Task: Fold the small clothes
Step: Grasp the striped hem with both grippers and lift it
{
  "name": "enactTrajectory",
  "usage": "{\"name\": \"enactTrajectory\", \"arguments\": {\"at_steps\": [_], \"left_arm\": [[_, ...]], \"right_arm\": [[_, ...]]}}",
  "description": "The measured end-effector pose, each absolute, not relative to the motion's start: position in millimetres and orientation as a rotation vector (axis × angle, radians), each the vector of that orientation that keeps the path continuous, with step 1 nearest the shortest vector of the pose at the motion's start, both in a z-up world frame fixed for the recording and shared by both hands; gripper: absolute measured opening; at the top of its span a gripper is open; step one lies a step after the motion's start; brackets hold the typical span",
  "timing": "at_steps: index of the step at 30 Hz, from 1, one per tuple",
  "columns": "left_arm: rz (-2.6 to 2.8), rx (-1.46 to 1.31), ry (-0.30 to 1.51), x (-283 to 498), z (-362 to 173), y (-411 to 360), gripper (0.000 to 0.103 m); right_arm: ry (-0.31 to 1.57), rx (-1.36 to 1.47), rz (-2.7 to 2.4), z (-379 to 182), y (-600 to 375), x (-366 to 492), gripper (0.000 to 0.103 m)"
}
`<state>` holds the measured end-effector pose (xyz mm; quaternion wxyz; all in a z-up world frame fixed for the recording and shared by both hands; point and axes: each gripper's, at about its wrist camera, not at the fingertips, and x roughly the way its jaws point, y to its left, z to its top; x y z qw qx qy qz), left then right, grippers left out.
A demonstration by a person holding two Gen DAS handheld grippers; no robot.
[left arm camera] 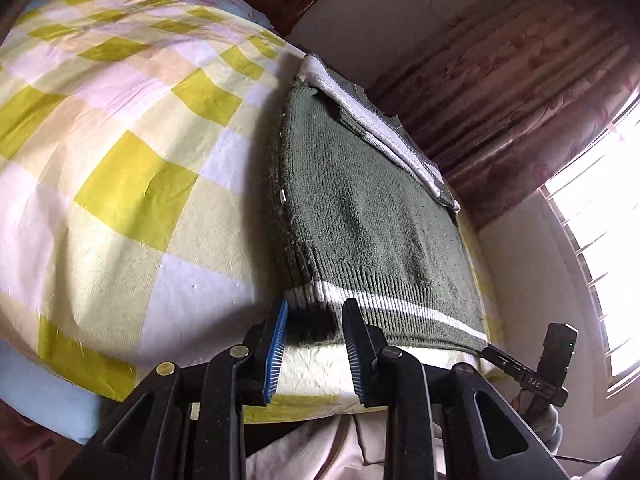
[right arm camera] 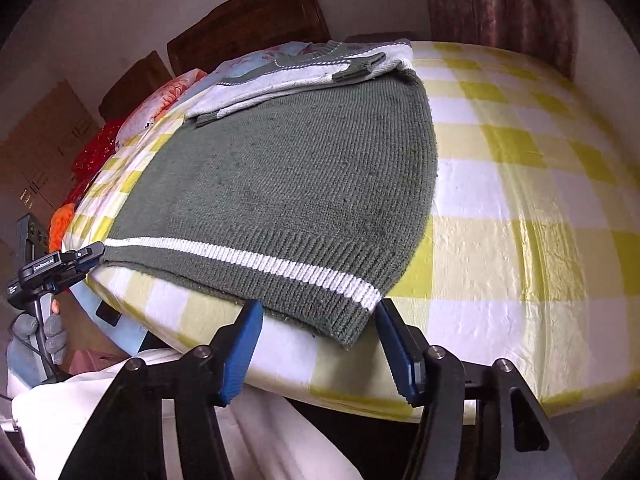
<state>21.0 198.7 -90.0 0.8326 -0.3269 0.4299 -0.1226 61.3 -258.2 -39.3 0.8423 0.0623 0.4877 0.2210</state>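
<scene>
A green knitted sweater (left arm camera: pixel 360 200) (right arm camera: pixel 280 168) with a white stripe above its hem lies flat on the bed. Its pale sleeves (right arm camera: pixel 304 72) are folded across the chest. In the left wrist view my left gripper (left arm camera: pixel 316 320) is at the near hem corner. Its jaws stand a little apart with the hem edge between them and a gap at the pads. In the right wrist view my right gripper (right arm camera: pixel 320 320) is open wide around the other hem corner, pads clear of the knit. Each view also shows the other gripper, the right gripper (left arm camera: pixel 490 352) and the left gripper (right arm camera: pixel 96 254), at the far hem corner.
The bed has a yellow, white and cream checked sheet (left arm camera: pixel 120 140) (right arm camera: pixel 520 160). Bright pillows and bedding (right arm camera: pixel 152 108) lie by the wooden headboard (right arm camera: pixel 248 20). A patterned curtain (left arm camera: pixel 520 80) and a barred window (left arm camera: pixel 600 240) are beyond the bed. A gloved hand (right arm camera: pixel 36 336) holds the left gripper.
</scene>
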Motion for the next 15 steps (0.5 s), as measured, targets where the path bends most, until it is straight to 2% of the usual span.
{"name": "enactTrajectory", "arguments": {"at_steps": [8, 15], "left_arm": [[-0.372, -0.843, 0.936, 37.2, -99.6, 195.1, 0.031], [-0.39, -0.842, 0.951, 72.6, -97.9, 180.7, 0.032]], "right_arm": [[1.048, 0.318, 0.531, -44.3, -271.3, 73.3, 0.103], [1.004, 0.5, 0.549, -52.4, -272.0, 97.5, 0.103]]}}
